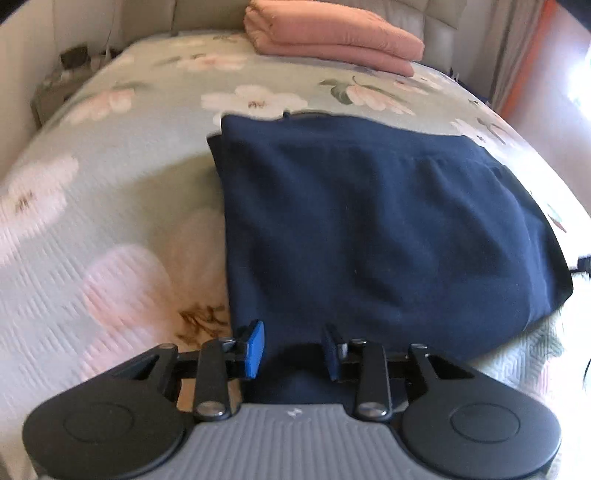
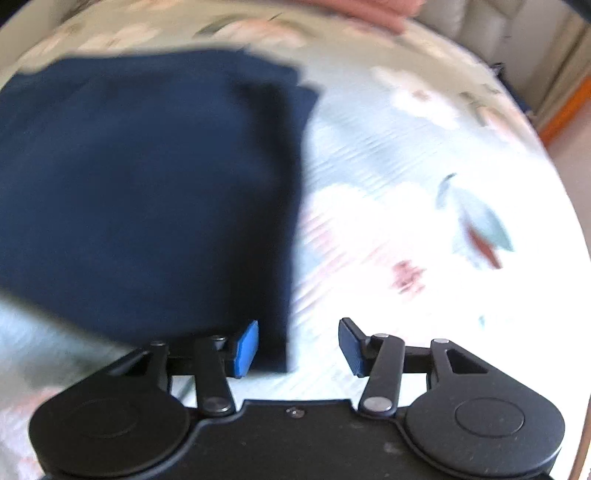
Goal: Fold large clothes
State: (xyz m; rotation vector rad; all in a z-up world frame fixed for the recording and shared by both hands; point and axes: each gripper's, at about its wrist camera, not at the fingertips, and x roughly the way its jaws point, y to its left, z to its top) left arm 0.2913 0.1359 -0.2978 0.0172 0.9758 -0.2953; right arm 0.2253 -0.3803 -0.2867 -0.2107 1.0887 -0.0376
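A navy blue garment lies folded into a flat rectangle on the floral bedspread. My left gripper is open over the garment's near left corner, nothing between its blue pads. In the right wrist view the garment fills the left half, blurred by motion. My right gripper is open over the garment's near right corner, with the cloth edge lying between the fingers and the bedspread beyond. Neither gripper holds cloth.
A folded pink blanket lies at the head of the bed against a padded headboard. A nightstand with clutter stands at the far left. An orange-trimmed wall or door is to the right of the bed.
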